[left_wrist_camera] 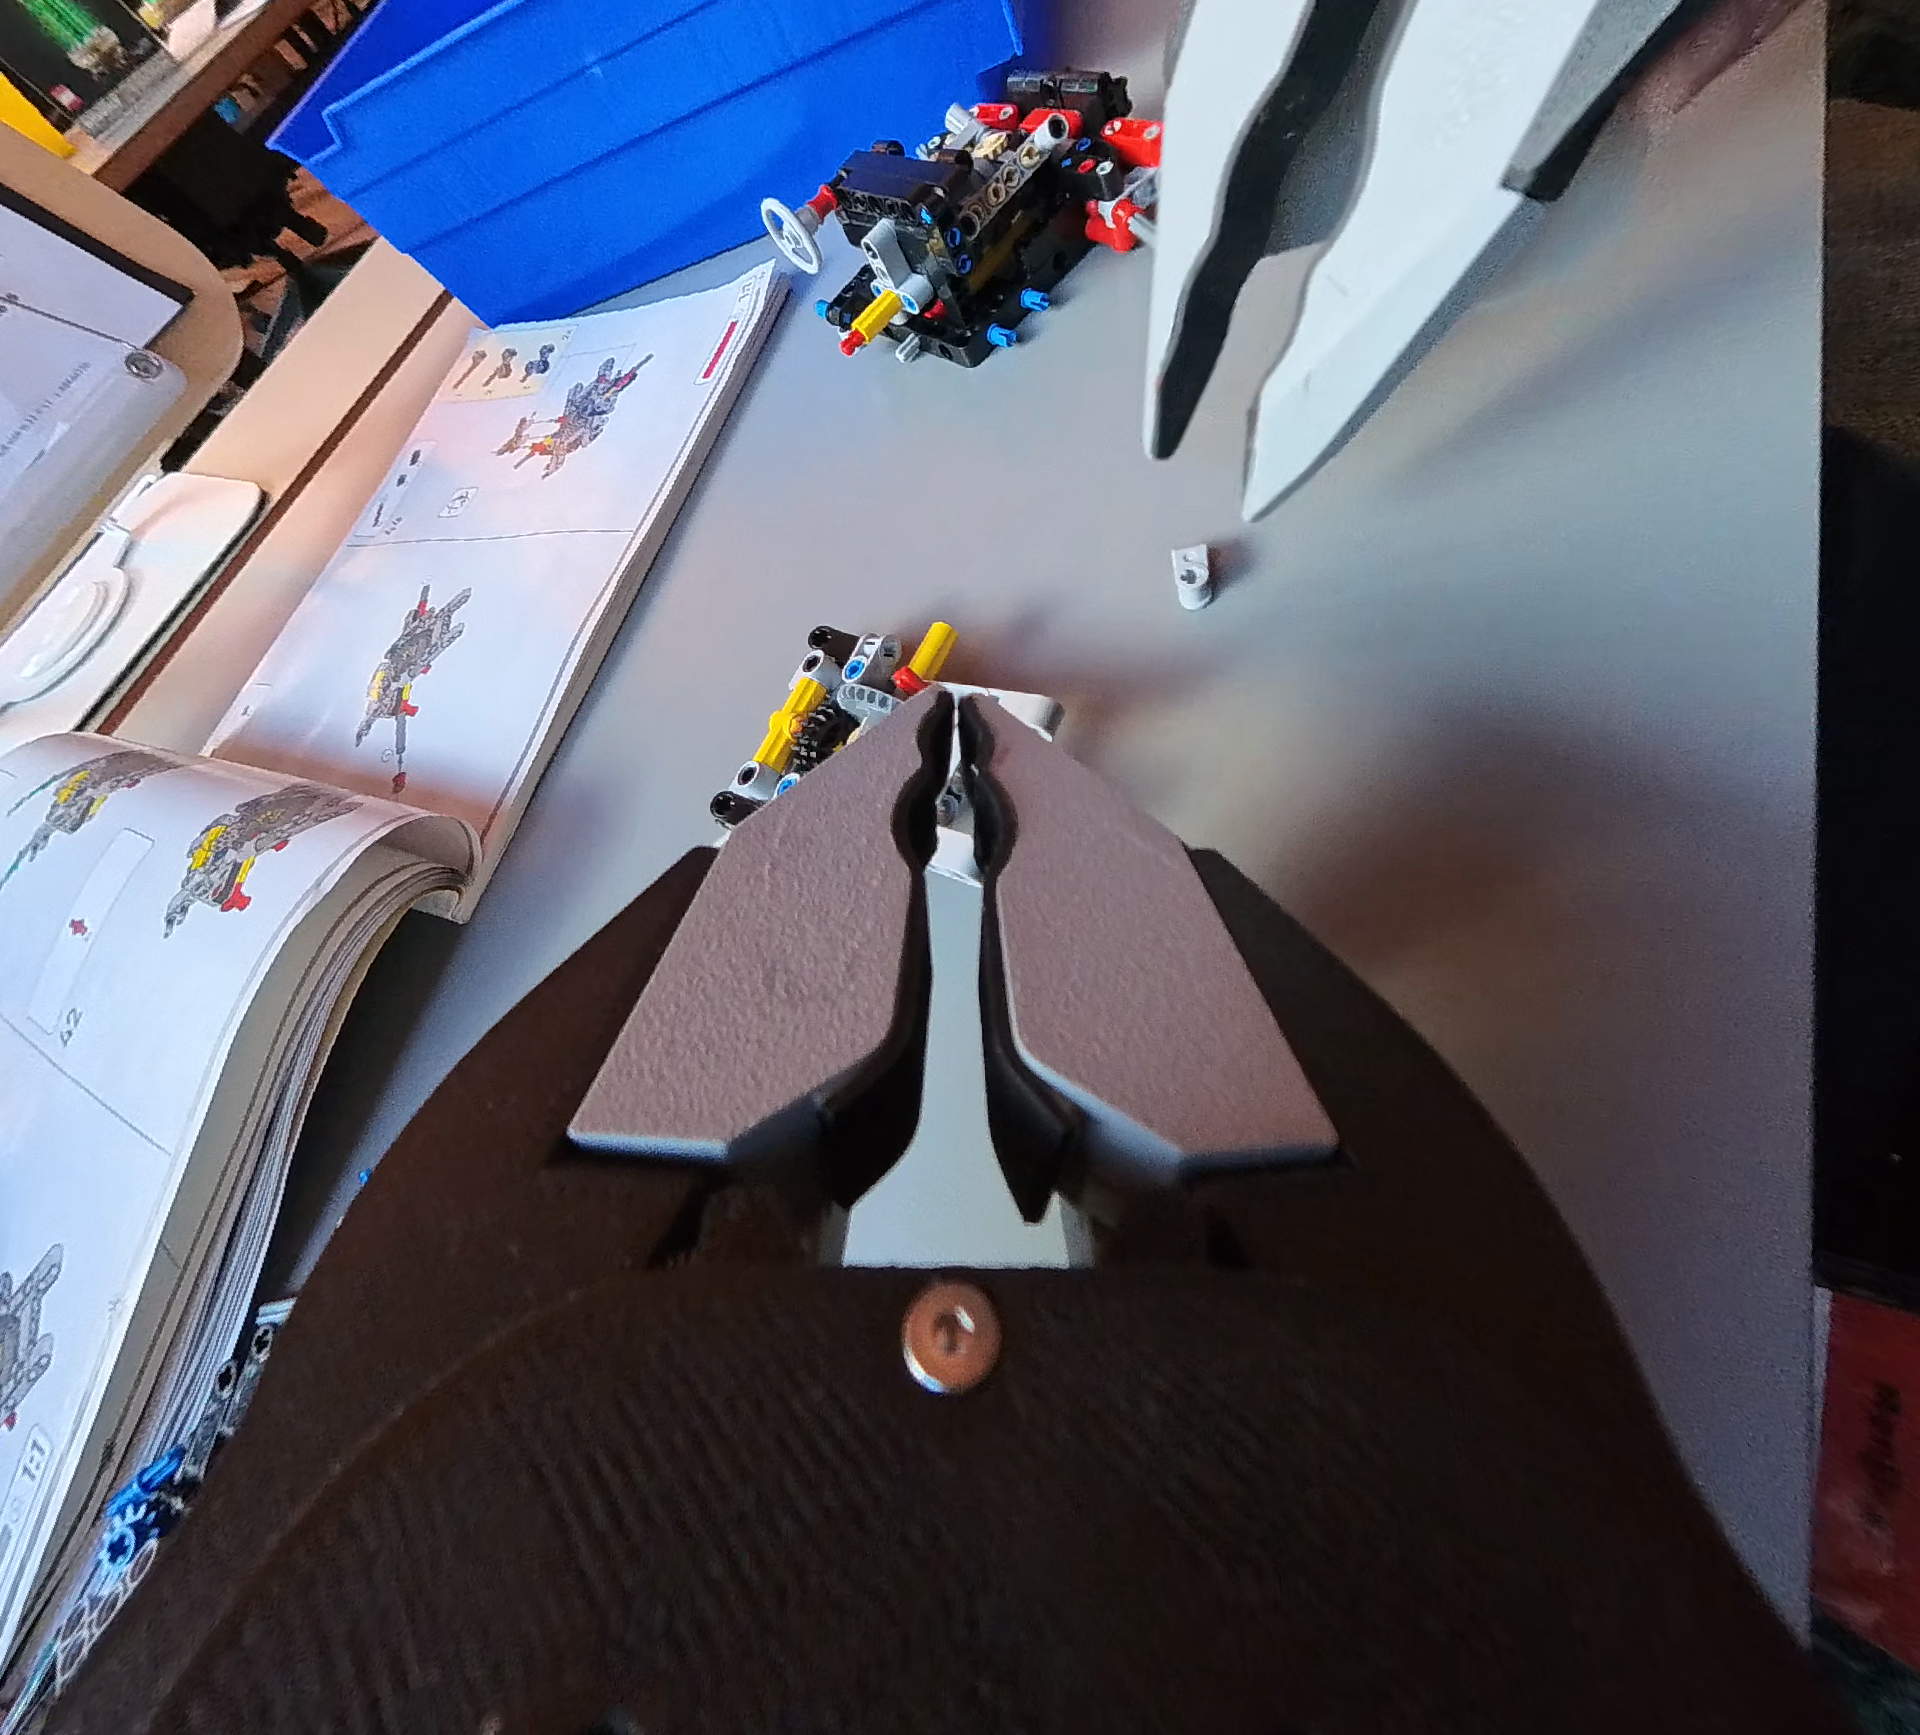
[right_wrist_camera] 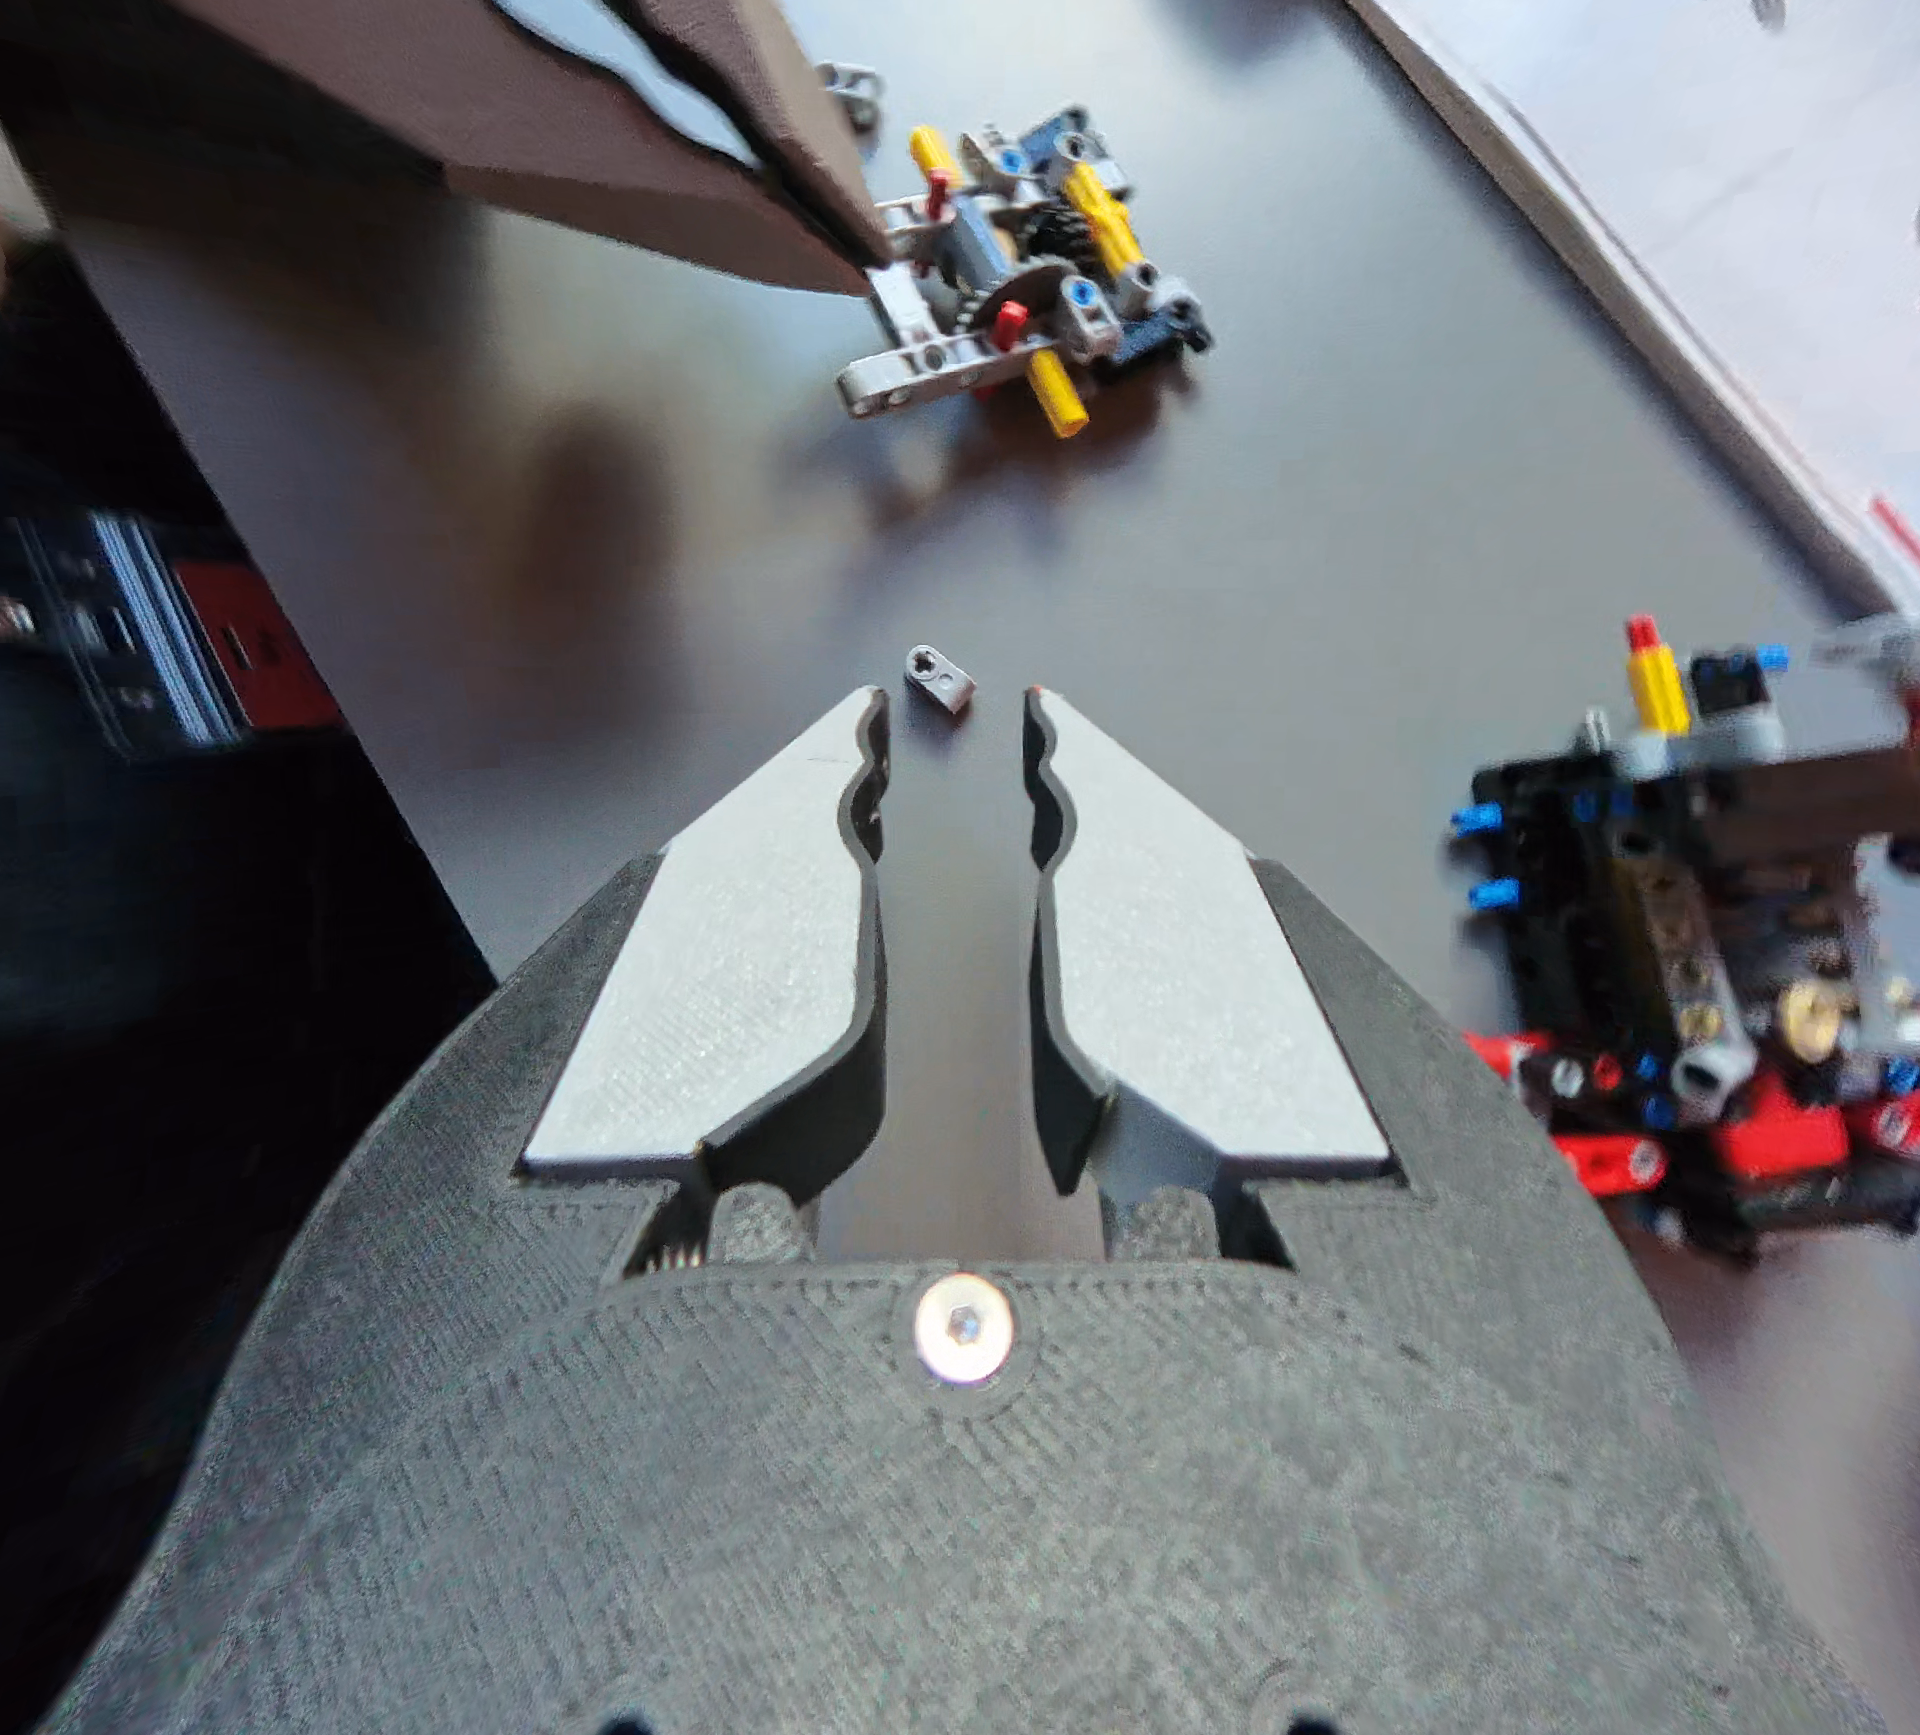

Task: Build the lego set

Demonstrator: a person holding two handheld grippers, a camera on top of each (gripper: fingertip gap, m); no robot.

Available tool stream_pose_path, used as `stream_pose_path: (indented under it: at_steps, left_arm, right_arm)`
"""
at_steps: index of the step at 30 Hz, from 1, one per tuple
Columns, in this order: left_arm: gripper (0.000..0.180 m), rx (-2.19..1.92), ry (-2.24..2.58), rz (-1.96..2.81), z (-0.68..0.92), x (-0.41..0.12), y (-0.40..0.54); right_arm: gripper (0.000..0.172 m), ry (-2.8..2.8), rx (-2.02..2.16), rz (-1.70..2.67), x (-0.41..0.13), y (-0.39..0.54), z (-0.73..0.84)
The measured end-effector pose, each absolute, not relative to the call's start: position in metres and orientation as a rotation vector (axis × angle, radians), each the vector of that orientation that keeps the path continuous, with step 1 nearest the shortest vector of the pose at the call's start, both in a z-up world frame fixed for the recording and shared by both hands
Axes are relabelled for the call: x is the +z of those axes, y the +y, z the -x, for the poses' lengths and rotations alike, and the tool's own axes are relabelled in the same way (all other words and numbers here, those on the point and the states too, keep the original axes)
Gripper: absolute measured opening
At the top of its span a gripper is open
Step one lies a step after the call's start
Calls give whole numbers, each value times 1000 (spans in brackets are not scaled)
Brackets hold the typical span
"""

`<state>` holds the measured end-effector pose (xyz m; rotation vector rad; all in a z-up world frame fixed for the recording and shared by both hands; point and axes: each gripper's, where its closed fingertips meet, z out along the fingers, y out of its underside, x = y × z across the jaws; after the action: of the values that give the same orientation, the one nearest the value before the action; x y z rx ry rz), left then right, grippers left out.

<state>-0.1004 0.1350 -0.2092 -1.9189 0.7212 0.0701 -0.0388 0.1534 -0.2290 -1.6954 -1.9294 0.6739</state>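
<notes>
Smooth grey tabletop (left_wrist_camera: 1455, 750) under warm glancing light, brown wooden bench (left_wrist_camera: 260, 12) behind, dark floor (right_wrist_camera: 156, 958) beside.

Left hand-held gripper (left_wrist_camera: 956, 714) clamped on small brick assembly (left_wrist_camera: 831, 709), grey table (left_wrist_camera: 1455, 854)

Lighting is moderate and uneven. The worktop (left_wrist_camera: 1507, 750) carries a pale sheen and soft, warm-tinted shadows. Wide-angle distortion bends the edges of both views. In the right wrist view the large model (right_wrist_camera: 1704, 958) and booklet (right_wrist_camera: 1662, 127) are blurred; the small grey piece (right_wrist_camera: 940, 677) is sharp.
</notes>
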Motion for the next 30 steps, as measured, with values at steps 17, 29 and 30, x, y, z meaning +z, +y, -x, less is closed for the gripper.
stream_pose_path:
  at_steps: [17, 29, 30]
  left_arm:
    - [0, 60, 707, 1943, 103, -212, 136]
    - [10, 32, 726, 2047, 111, -227, 135]
    - [9, 12, 738, 2069, 111, -230, 134]
  right_arm:
    - [6, -2294, 693, 1435, -248, 148, 47]
    - [5, -2128, 754, 1485, -226, 147, 59]
    - [5, -2113, 760, 1483, -223, 147, 62]
